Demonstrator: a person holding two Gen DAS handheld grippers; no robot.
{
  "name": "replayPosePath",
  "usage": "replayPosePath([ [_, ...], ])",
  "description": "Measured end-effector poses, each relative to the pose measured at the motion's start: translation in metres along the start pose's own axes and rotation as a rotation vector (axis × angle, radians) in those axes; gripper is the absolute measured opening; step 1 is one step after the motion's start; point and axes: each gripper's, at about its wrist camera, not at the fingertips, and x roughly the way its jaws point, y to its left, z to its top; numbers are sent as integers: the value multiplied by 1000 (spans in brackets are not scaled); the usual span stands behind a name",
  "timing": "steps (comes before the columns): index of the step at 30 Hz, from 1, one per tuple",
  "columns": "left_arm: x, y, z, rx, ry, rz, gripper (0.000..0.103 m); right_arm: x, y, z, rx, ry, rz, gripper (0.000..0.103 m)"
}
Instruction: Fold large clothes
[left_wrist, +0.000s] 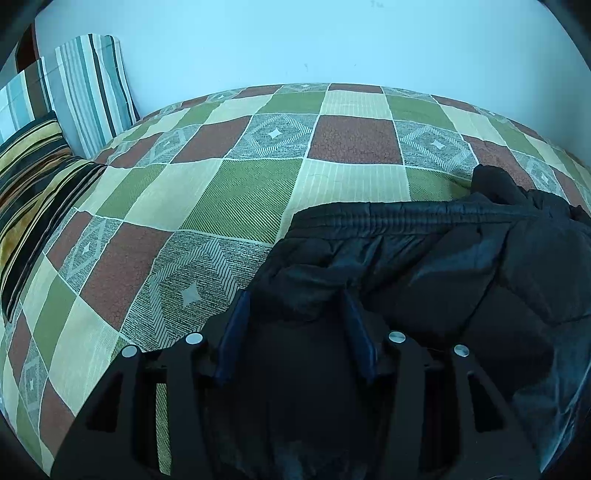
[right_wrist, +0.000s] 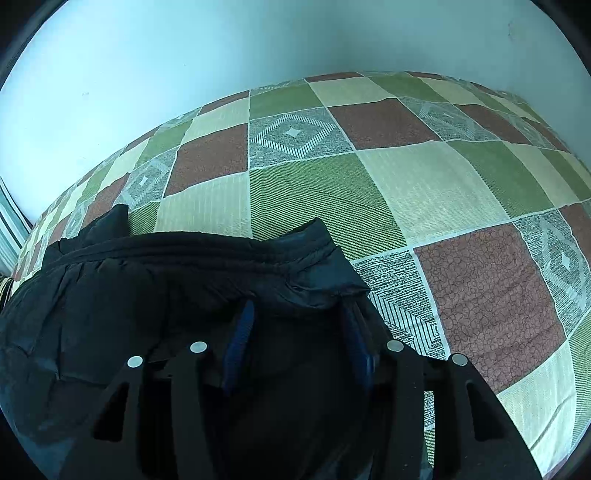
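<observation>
A large black padded jacket (left_wrist: 424, 266) lies on the checked bed cover, its ribbed elastic hem (left_wrist: 406, 216) across the far side. It also shows in the right wrist view (right_wrist: 147, 288). My left gripper (left_wrist: 295, 299) has its blue fingers (left_wrist: 236, 325) spread wide over the jacket's left part, with dark fabric lying between them. My right gripper (right_wrist: 299, 306) has its blue fingers (right_wrist: 240, 332) spread the same way over the jacket's right corner, fabric between them. Neither pair of fingers is closed on the cloth.
The bed cover (left_wrist: 236, 192) of green, cream, brown and grey squares runs to a pale wall. Striped pillows (left_wrist: 92, 92) lean against the wall at far left, with a dark gold-striped cushion (left_wrist: 33, 184) in front of them. The bed's right edge (right_wrist: 554, 424) is near.
</observation>
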Motion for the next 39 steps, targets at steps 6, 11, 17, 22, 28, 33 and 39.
replayPosePath([
  [6,-9,5,7,-11,11,-8,52,-9,4,5,-15,-7,-20,51],
  [11,-24,15,7,-51,11,-28,52,-29,8,5,-13,-41,-44,51],
  [17,-67,6,8,-43,-45,-81,52,-74,42,0,-59,-117,2,51],
  [22,-98,-27,2,-12,-89,-165,52,-100,84,-14,-98,-142,95,51],
  [28,-98,-79,-16,55,-60,-242,52,-82,133,-42,-160,-75,160,51],
  [33,-77,-102,-30,94,-24,-202,53,-45,142,-57,-176,-27,108,56],
  [39,-57,-114,-40,126,-20,-162,55,-22,152,-65,-221,-47,48,59],
])
